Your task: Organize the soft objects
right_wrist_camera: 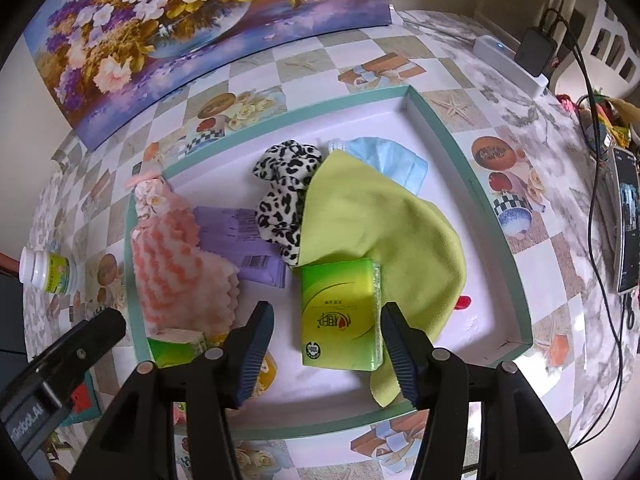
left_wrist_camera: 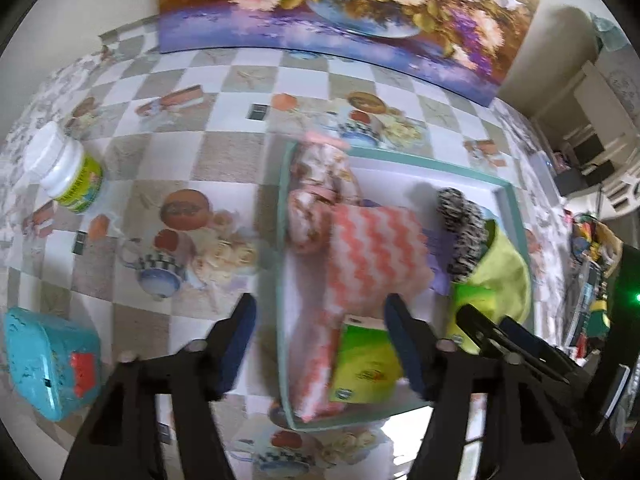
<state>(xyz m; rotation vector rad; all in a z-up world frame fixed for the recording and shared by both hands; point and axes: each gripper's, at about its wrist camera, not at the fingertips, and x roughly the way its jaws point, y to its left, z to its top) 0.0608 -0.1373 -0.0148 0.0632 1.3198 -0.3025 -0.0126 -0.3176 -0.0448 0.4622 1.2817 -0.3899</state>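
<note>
A shallow tray with a teal rim (left_wrist_camera: 282, 240) (right_wrist_camera: 472, 192) holds the soft items. In it lie a pink-and-white zigzag cloth (left_wrist_camera: 372, 252) (right_wrist_camera: 168, 268), a floral pouch (left_wrist_camera: 320, 172), a leopard-print scrunchie (right_wrist_camera: 280, 196), a lime green cloth (right_wrist_camera: 380, 220), a pale blue cloth (right_wrist_camera: 392, 160), a purple packet (right_wrist_camera: 240, 232) and a green tissue pack (right_wrist_camera: 340, 312). My right gripper (right_wrist_camera: 326, 312) hovers open over that pack, its pads clear of it. My left gripper (left_wrist_camera: 320, 308) is open above the zigzag cloth and a second green tissue pack (left_wrist_camera: 364, 364).
A white bottle with a green label (left_wrist_camera: 64, 168) (right_wrist_camera: 46, 268) lies on the checked tablecloth left of the tray. A teal box (left_wrist_camera: 44, 360) sits near left. A flower painting (right_wrist_camera: 180, 20) leans at the back. A phone (right_wrist_camera: 626, 220), cables and a power strip (right_wrist_camera: 512, 60) are at the right.
</note>
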